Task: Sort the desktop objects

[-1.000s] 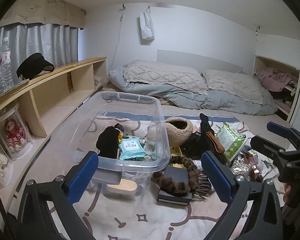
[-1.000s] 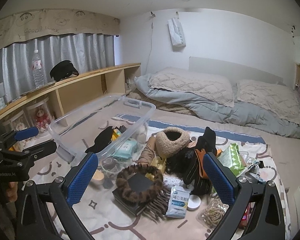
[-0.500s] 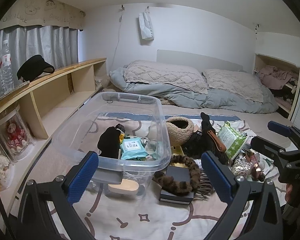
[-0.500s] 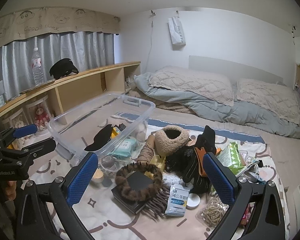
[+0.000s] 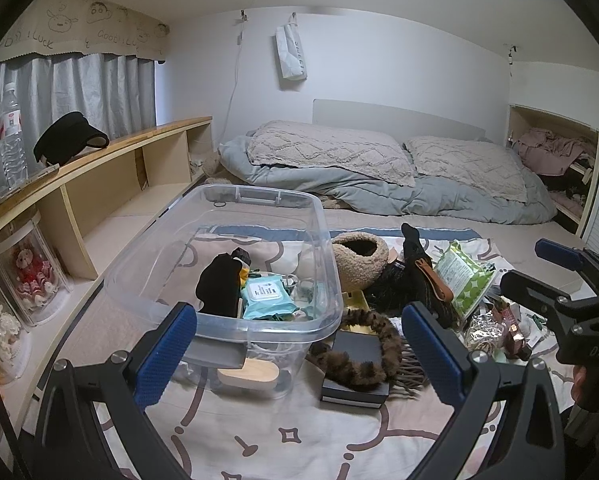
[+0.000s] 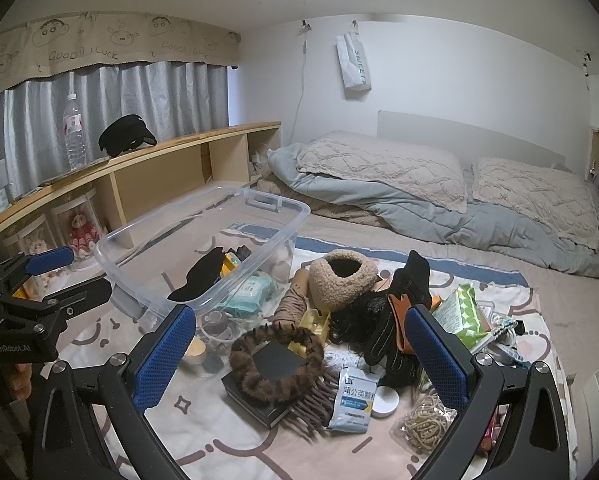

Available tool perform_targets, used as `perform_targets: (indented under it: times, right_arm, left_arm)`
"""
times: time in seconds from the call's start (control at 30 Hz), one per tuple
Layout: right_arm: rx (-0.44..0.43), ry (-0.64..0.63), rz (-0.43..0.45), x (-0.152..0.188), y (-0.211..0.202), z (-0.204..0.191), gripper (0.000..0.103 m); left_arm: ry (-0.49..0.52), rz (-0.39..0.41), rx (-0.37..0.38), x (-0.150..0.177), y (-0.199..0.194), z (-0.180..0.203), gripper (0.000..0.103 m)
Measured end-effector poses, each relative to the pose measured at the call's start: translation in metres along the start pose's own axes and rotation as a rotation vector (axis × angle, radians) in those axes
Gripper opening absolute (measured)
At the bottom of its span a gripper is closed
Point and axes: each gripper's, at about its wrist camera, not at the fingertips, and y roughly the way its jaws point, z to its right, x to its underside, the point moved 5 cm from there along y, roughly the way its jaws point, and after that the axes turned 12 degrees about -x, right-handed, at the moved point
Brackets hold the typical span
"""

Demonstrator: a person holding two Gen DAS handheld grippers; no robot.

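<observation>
left tongs: wide open, empty, hovering at the bin's near rim
right tongs: wide open, empty, above the pile
bin: clear, on the bed left of the pile; wipes and a black cloth already inside
pile: black box ringed by a fur band, sachet, gloves, hat, just beside the bin
step: probably pick next item; take the loose sachet or fur band first, pinch one thing only, lift clear of the rim before dropping

left claw spread wide, right claw spread wide, both empty
</observation>
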Motion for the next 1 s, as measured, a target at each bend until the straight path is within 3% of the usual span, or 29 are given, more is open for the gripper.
perform_targets:
  times: [1.0]
  right_arm:
    - [0.001,-0.001,-0.004,0.0015,0.0002,-0.0003,0.103]
  left_arm:
    - [0.014,0.003,-0.007,0.0009,0.0004,-0.0026,0.103]
